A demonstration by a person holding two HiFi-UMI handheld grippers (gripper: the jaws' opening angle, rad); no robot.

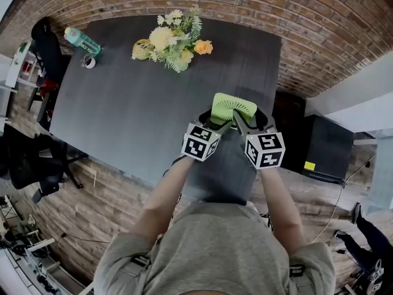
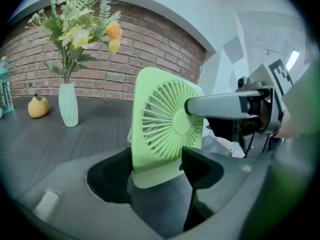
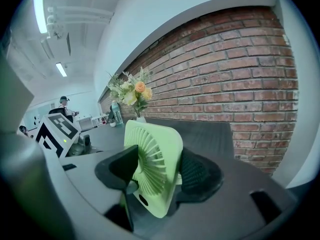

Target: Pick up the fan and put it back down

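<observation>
Fan (image 1: 233, 107) and both grippers meet at the near right part of the dark worktop (image 1: 141, 103), close to its right edge. The fan stands upright, grille facing left. From where I stand I cannot tell whether its foot rests on the worktop or is just clear of it.

The left gripper (image 2: 157, 171) has its jaws drawn in on the fan's lower part, one pad behind the left edge and one against the right corner of the foot. The right gripper (image 3: 162, 171) comes in from the other side, its jaws narrowed onto the body, with one pad on the front grille and one on the back. Neither has anything else in hold. The vase (image 2: 68, 104) of flowers stands well apart on the far side.

What worries me is two holds on one small, smooth piece of plastic. If one hand rises or turns faster than the other, the fan could twist between the pads and slide out, most likely at the left gripper, which has only the foot. The pad on the grille could bend the thin ribs if it squeezes harder. With the edge so near, a set-down drifting right could leave the narrow foot half off the worktop. A release while tilted could tip it onto its face.
</observation>
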